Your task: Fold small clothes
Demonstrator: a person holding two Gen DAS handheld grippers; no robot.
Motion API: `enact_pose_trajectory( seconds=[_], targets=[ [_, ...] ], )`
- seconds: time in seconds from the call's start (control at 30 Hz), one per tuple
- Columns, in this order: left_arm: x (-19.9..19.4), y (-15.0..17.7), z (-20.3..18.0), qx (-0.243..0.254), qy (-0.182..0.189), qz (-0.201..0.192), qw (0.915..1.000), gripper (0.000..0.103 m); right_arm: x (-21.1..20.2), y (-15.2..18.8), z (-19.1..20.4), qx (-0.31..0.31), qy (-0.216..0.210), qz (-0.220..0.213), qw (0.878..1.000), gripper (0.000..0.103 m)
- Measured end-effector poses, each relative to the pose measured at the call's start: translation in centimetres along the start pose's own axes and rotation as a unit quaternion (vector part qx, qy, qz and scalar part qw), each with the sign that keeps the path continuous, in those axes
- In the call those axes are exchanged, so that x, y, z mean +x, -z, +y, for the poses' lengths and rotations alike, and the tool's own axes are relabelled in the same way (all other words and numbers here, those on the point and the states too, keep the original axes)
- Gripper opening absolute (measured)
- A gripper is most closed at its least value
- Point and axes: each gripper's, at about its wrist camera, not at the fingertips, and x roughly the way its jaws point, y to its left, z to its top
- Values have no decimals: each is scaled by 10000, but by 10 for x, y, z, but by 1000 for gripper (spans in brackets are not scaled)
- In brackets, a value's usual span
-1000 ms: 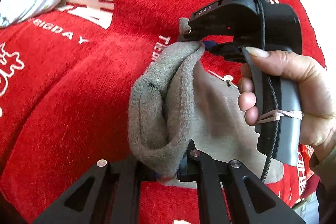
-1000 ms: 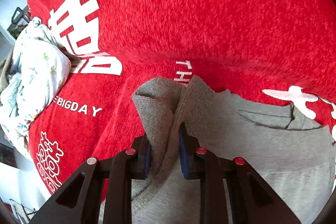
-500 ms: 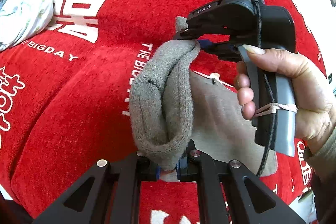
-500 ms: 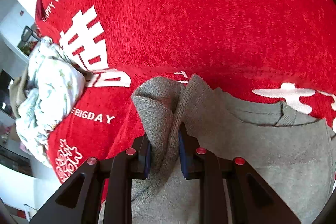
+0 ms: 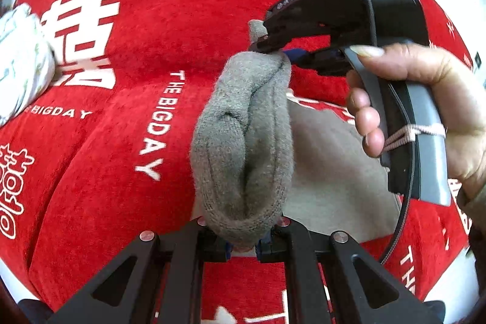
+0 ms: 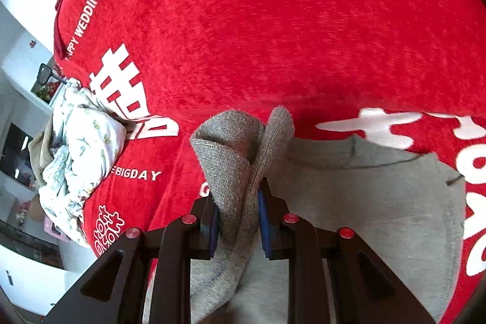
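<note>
Grey knit bunches between the two tools: a small grey garment (image 5: 243,141) is lifted along one side, the raised edge sagging in a soft roll from one grip to the other. The rest of it lies flat on the red cloth (image 6: 273,20), a plush cover printed with white wedding lettering; what lies beneath that cover I cannot tell. The neckline end points toward the cloth's right side in the right wrist view.

Holding the one edge at two spots keeps it fairly straight, which I judge is meant to let that side be carried over the flat part as a single fold.

The left tool (image 5: 243,245) is nearly closed, its blue-padded fingers pinching the thick roll at the near end. The right tool (image 6: 237,220), gripped by the person's right hand (image 5: 425,117), is likewise clamped narrow on the bunched fabric at the far end, with the knit squeezed between its pads.

A crumpled white floral garment (image 6: 79,148) sits near the cloth's left edge, well apart.
</note>
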Motion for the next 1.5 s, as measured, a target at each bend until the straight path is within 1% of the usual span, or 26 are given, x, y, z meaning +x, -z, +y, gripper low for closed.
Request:
enact_pose_trajectory(
  seconds=[0.17, 0.27, 0.43, 0.6, 0.9, 1.1, 1.5],
  targets=[
    [4, 4, -22, 244, 25, 67, 9997, 11, -13, 1, -18, 65, -131, -50, 9999, 24],
    [6, 4, -29, 277, 69, 90, 9996, 11, -20, 4, -21, -35, -157, -107, 9998, 24],
    [9, 8, -44, 419, 46, 132, 9990, 11, -30, 7, -32, -2, -293, -148, 9995, 24],
    [8, 9, -53, 408, 185, 144, 9989, 11, -44, 9, -43, -103, -403, -171, 9990, 24],
    [12, 10, -84, 715, 255, 249, 9968, 11, -63, 10, -71, -123, -462, -146, 9987, 24],
    [14, 7, -105, 843, 342, 383, 9951, 11, -76, 8, -84, -250, -506, -173, 9983, 24],
    [26, 10, -160, 1439, 378, 522, 9875, 11, -91, 2, -113, -564, -436, -135, 9974, 24]
  ],
)
